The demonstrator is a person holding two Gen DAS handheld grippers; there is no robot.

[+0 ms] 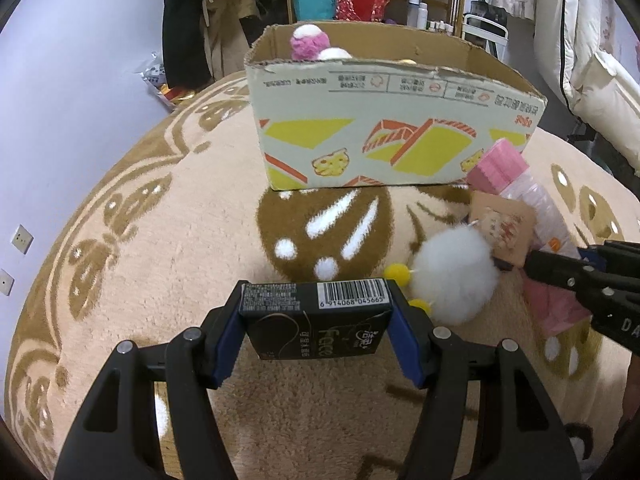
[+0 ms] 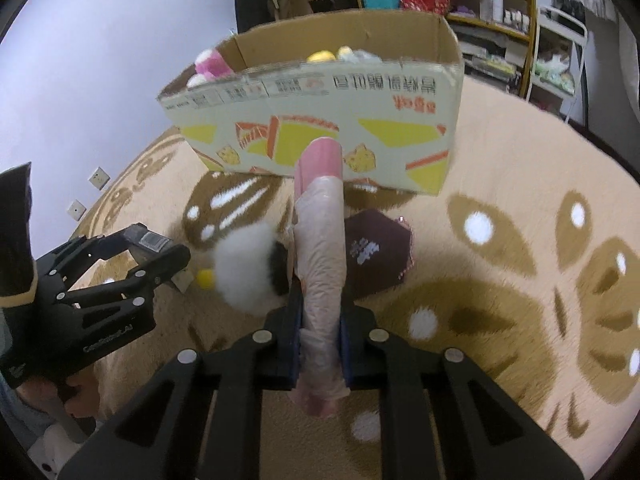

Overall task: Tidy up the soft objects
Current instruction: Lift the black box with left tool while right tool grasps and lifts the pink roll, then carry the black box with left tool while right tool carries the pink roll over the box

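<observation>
My left gripper [image 1: 316, 320] is shut on a black tissue pack [image 1: 316, 320] with a barcode, held just above the rug. My right gripper [image 2: 320, 332] is shut on a pink pack in clear wrap [image 2: 320, 240], lifted and pointing at the cardboard box [image 2: 320, 120]. In the left wrist view that pink pack [image 1: 516, 188] sits at the right, next to the box [image 1: 384, 120]. A white fluffy pompom toy [image 1: 452, 276] with small yellow balls lies on the rug between both grippers. Pink and white plush toys [image 1: 308, 42] show inside the box.
A beige and brown patterned rug [image 1: 160, 220] covers the floor. A small brown card packet [image 1: 504, 232] and a dark brown pouch [image 2: 376, 256] lie near the pompom. Shelves with bottles and bags [image 1: 416, 0] stand behind the box. A pale wall with sockets [image 1: 20, 240] is at left.
</observation>
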